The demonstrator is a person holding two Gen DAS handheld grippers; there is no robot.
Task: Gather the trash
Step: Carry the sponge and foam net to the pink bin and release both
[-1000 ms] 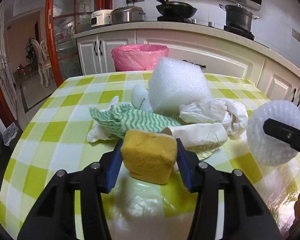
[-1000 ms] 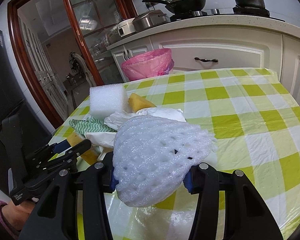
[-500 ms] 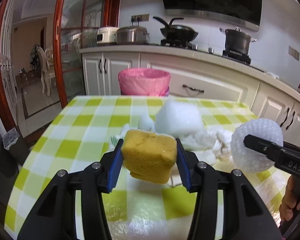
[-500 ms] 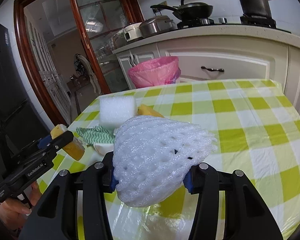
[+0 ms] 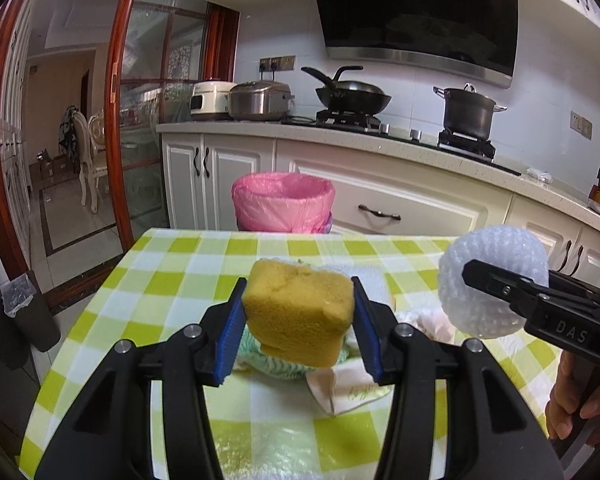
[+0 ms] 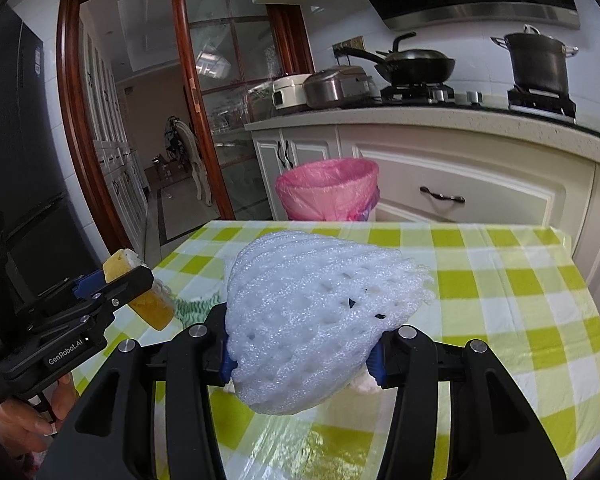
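Left wrist and right wrist: both tongs loaded above the checked surface

Left wrist view: the left tongs (image 5: 298, 320) clamp a yellow sponge (image 5: 298, 314) between their blue pads, holding it clear of the green-and-white checked surface (image 5: 168, 280). Below the sponge lie a green zigzag cloth (image 5: 278, 364) and crumpled white paper (image 5: 348, 390). At the right edge, the right tongs (image 5: 496, 284) grip a white foam fruit net (image 5: 494, 280), with a hand (image 5: 572, 404) on their handle. Beyond the far edge of the surface stands a bin lined with a pink bag (image 5: 284, 202), in front of white cabinets.

Right wrist view: the right tongs (image 6: 302, 354) are closed on the foam fruit net (image 6: 316, 320), which bulges up and forward between the pads, off the surface (image 6: 520, 300). At the left, the left tongs (image 6: 118, 286) carry the yellow sponge (image 6: 154, 306), also raised. The pink-lined bin (image 6: 328, 190) sits past the surface's far edge, its mouth open.
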